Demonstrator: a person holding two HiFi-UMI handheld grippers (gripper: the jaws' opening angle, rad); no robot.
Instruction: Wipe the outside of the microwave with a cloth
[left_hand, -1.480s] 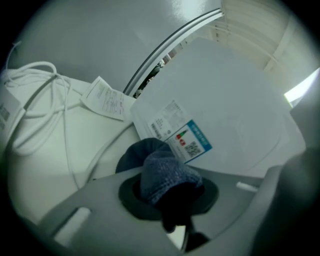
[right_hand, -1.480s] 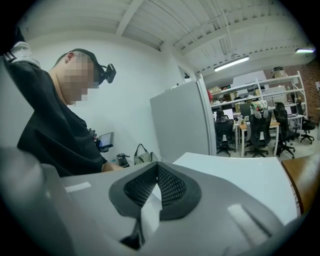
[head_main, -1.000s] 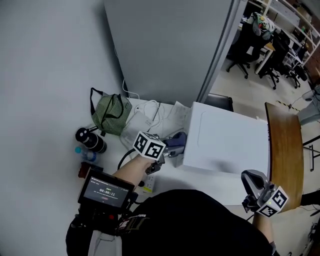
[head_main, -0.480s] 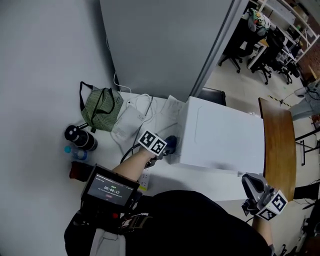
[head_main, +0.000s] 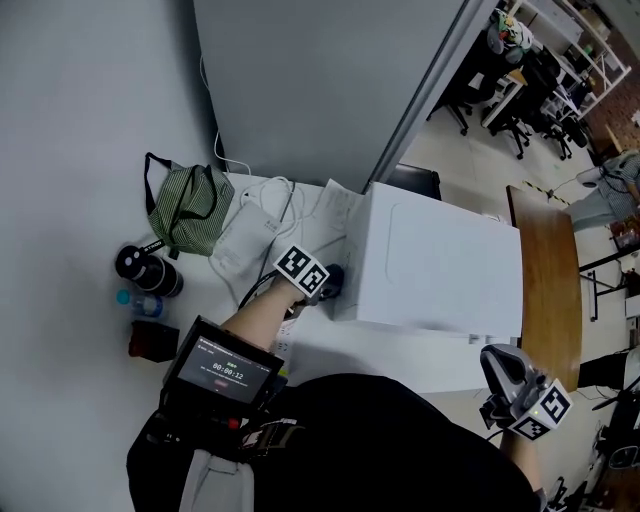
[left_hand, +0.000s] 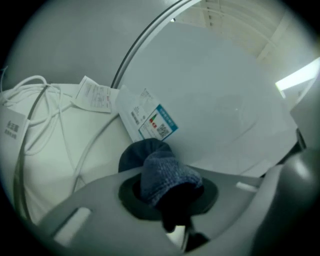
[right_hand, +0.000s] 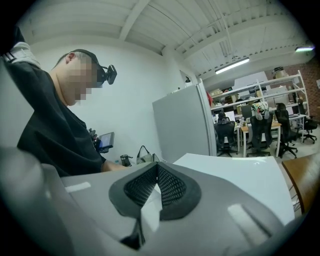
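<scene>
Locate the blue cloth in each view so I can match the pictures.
Head view: the blue cloth sits at centre, at the side of the white microwave.
Left gripper view: the cloth is low centre, pinched between the jaws.
Right gripper view: not in it.
Shared landmark: the microwave, upper right in the left gripper view, lower right in the right gripper view.

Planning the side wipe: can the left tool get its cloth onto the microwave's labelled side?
Probably yes: the left tool, shut on the cloth, sits right beside that microwave side, nothing between them.
</scene>
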